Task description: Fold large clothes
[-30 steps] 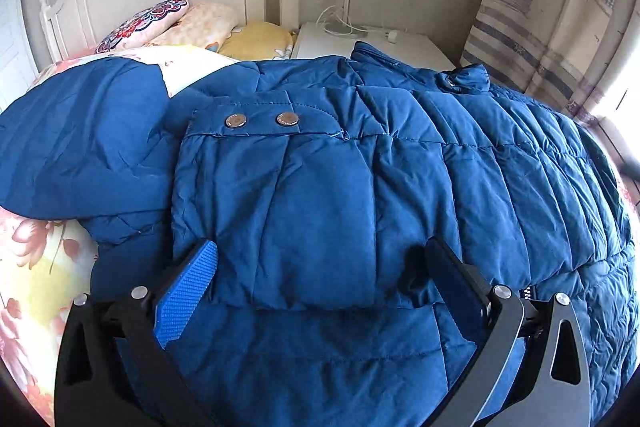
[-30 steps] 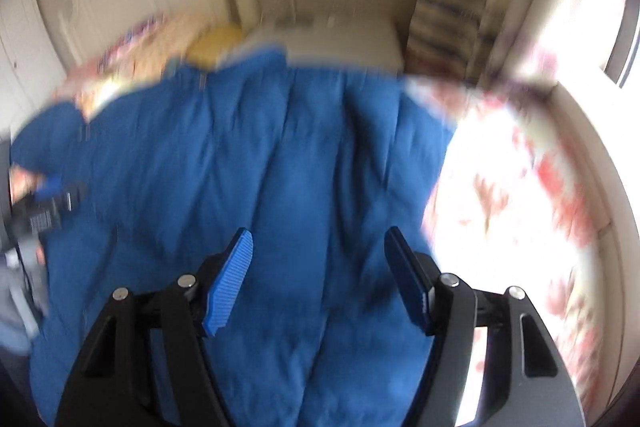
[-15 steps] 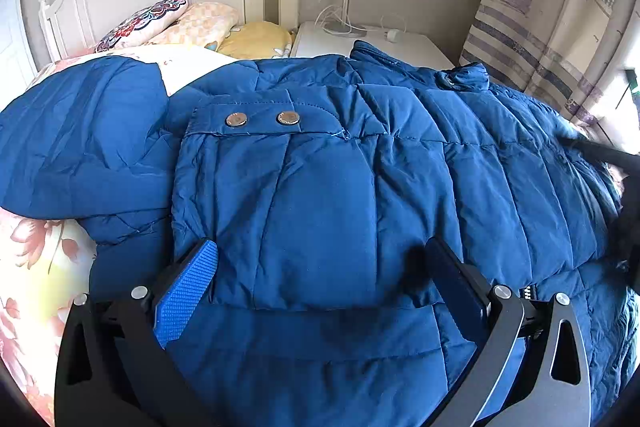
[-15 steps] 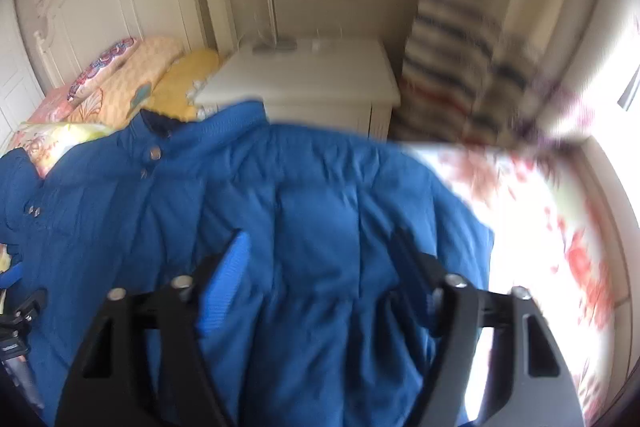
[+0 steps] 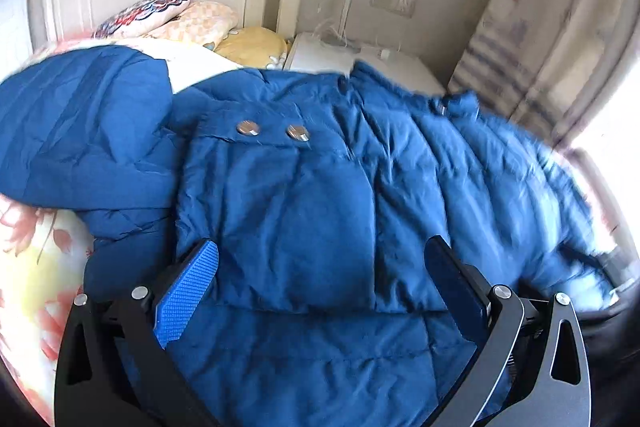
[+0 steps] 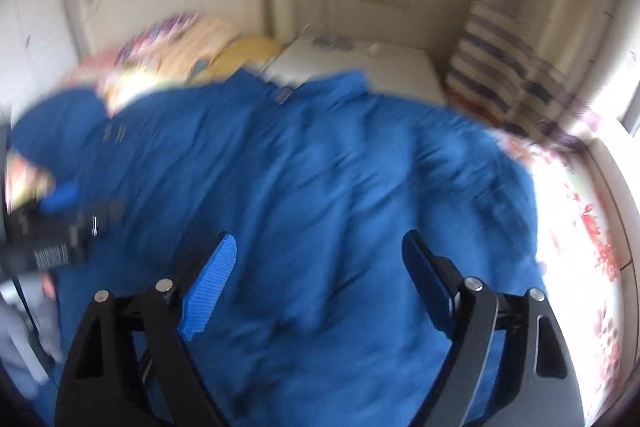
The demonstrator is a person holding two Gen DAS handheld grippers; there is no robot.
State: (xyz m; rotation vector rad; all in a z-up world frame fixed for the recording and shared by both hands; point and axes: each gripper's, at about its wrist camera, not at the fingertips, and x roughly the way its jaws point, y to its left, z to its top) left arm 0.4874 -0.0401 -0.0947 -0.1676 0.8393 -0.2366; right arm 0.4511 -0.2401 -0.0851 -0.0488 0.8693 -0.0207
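Between and beyond the spread fingers of the left gripper (image 5: pixel 320 291) lies the big blue quilted puffer jacket (image 5: pixel 320 187), laid out across a floral-print bed sheet (image 5: pixel 36 267), with a flap carrying two silver snap buttons (image 5: pixel 272 130) just ahead of the tips. Those left jaws stand wide apart and press on nothing; the padded cloth merely passes under them. Off to their left, a bulky blue part of the jacket (image 5: pixel 80 131), a sleeve or hood, rests folded on the body. The right gripper (image 6: pixel 320 279) hangs over the jacket's other half, its jaws opening, with only cloth beneath and nothing pinched between them; its picture is smeared. By my reading, one fold has just been laid and let go, and the coat is partly folded. The next move probably calls for picking a fresh edge, likely the far right side or the hem, closing on a thick enough bite of the slippery padding, and carrying it over without dragging the layers already set. No brand, label or writing can be read anywhere.
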